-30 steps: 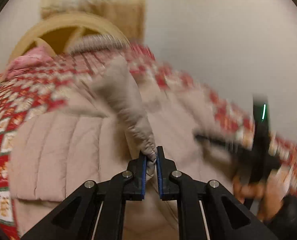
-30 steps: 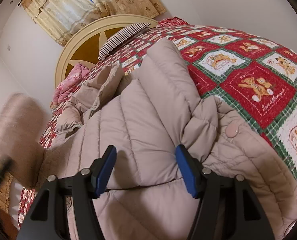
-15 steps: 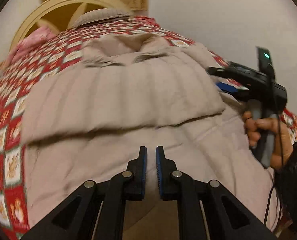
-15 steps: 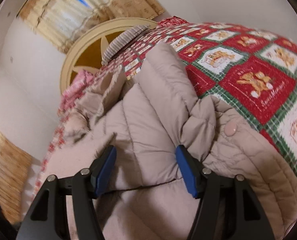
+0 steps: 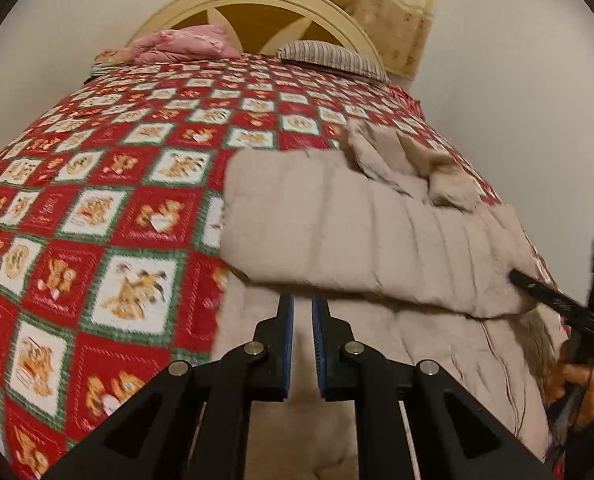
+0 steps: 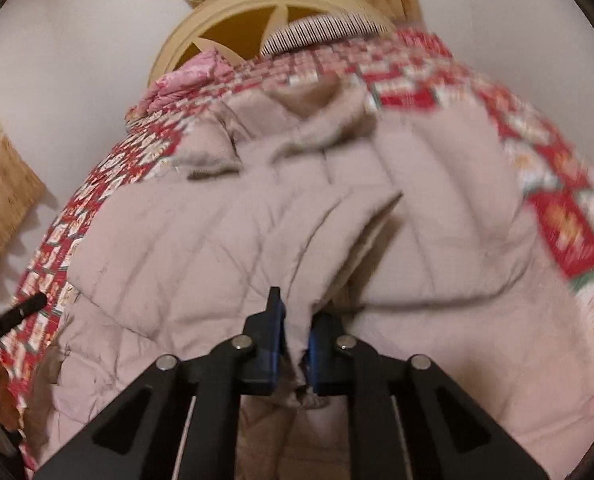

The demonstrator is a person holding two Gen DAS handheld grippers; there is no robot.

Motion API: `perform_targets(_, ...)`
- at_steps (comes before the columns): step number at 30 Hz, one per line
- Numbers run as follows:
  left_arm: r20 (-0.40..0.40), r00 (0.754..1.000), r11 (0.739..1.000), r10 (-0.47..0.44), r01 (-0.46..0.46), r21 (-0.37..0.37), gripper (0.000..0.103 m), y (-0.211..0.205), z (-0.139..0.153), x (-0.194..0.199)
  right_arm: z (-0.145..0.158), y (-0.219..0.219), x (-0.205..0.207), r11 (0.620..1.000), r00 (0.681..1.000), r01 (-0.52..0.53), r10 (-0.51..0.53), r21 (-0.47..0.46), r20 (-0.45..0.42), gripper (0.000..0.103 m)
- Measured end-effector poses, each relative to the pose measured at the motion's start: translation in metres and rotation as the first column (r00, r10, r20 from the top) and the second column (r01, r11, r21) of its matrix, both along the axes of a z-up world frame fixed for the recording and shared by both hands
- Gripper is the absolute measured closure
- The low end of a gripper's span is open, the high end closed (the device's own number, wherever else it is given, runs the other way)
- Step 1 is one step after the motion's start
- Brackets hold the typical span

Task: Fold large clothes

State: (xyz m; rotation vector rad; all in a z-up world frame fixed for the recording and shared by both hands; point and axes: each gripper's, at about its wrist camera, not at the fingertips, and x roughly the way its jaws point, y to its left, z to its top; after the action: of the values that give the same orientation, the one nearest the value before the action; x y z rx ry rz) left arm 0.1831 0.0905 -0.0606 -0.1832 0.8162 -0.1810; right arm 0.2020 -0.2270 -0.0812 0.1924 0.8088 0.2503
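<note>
Right tool (image 6: 296, 344) now pinches a fold of the puffer jacket (image 6: 297, 220) between its blue pads; half a second ago I had it spread wide over the quilting with nothing in it. Left tool (image 5: 302, 344) is pressed nearly together with nothing between the pads. A second ago it was gripping the sleeve cuff in the air; that sleeve (image 5: 357, 236) now lies folded across the jacket body, just past the tool tips at 12 o'clock. Jacket sits on the red bear-print quilt (image 5: 97, 200) of the bed, toward its right edge in the left view, hood (image 5: 409, 164) at 1 o'clock pointing to the headboard (image 5: 257, 4). Striped pillow (image 5: 329, 58) and pink bundle (image 5: 177, 42) sit far up at the head end, well apart from the work. Right view is motion blurred, so I can't tell exactly which layer I've caught, looks like a sleeve or front edge. My read: one sleeve fold is done, the second is starting, body fold not yet done. Risk: puffy fabric springs back, so the laid sleeve may slide when I pull the other side.
</note>
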Motion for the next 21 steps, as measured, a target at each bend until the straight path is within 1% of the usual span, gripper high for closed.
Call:
perform_targets(1,0.003,1.000,1.000,0.004,-0.004,-0.006,0.094,0.001,0.003,0.006,0.000,0.000,0.000,1.000,1.000,0.000,0.000,0.000,0.000,0.090)
perform_targets(2,0.006,1.000,1.000,0.004,-0.004,-0.007,0.094,0.001,0.005,0.010,0.008,0.000,0.001,1.000,1.000,-0.006,0.006,-0.009,0.018,0.090)
perform_targets(3,0.012,1.000,1.000,0.004,-0.004,-0.004,0.094,0.000,0.008,0.016,0.018,-0.003,0.005,0.999,0.999,-0.015,0.017,-0.049,0.031,0.090)
perform_targets(4,0.018,1.000,1.000,0.003,-0.003,0.002,0.094,-0.001,0.010,0.020,0.018,-0.003,0.005,0.999,0.999,-0.015,0.017,-0.049,0.031,0.090)
perform_targets(5,0.027,1.000,1.000,0.002,-0.003,0.013,0.094,-0.003,0.013,0.025,0.019,-0.006,0.011,0.990,0.999,-0.015,0.019,-0.142,0.029,0.090)
perform_targets(6,0.032,0.999,1.000,0.002,-0.003,0.020,0.094,-0.006,0.014,0.030,0.019,-0.006,0.011,0.990,0.999,-0.015,0.019,-0.142,0.029,0.090)
perform_targets(7,0.036,0.999,1.000,-0.004,0.003,0.029,0.094,-0.012,0.014,0.038,0.008,-0.007,0.022,0.972,1.000,-0.021,0.024,-0.233,0.010,0.090)
perform_targets(8,0.036,0.999,0.999,-0.007,0.006,0.038,0.094,-0.016,0.013,0.042,0.008,-0.007,0.022,0.972,1.000,-0.021,0.024,-0.233,0.010,0.090)
perform_targets(9,0.028,1.000,0.999,-0.008,0.007,0.052,0.094,-0.021,0.011,0.049,-0.002,-0.009,0.029,0.968,1.000,-0.026,0.023,-0.248,-0.014,0.090)
perform_targets(10,0.016,1.000,0.998,-0.005,0.004,0.067,0.094,-0.026,0.008,0.057,-0.019,-0.012,0.039,0.963,0.999,-0.024,0.012,-0.268,-0.046,0.090)
perform_targets(11,-0.001,1.000,0.997,0.002,-0.002,0.083,0.094,-0.030,0.002,0.067,-0.019,-0.012,0.039,0.963,0.999,-0.024,0.012,-0.268,-0.046,0.090)
perform_targets(14,-0.049,0.998,0.994,0.031,-0.026,0.105,0.094,-0.033,-0.020,0.089,-0.040,-0.017,0.042,0.957,0.999,-0.019,0.005,-0.288,-0.048,0.089)
perform_targets(16,-0.107,0.993,0.997,0.046,-0.039,0.069,0.094,-0.028,-0.040,0.098,-0.047,-0.020,0.039,0.957,0.999,-0.007,-0.008,-0.289,-0.052,0.088)
perform_targets(17,-0.126,0.991,0.999,0.044,-0.040,0.031,0.094,-0.024,-0.050,0.100,-0.048,-0.022,0.039,0.958,0.999,-0.005,-0.011,-0.287,-0.054,0.088)
perform_targets(19,-0.103,0.994,0.999,0.041,-0.042,-0.006,0.094,-0.020,-0.060,0.096,-0.048,-0.028,0.039,0.968,0.998,0.001,-0.018,-0.252,-0.064,0.087)
perform_targets(21,-0.093,0.995,0.999,0.038,-0.038,-0.007,0.094,-0.020,-0.065,0.094,-0.050,-0.034,0.038,0.979,0.997,0.012,-0.028,-0.204,-0.074,0.086)
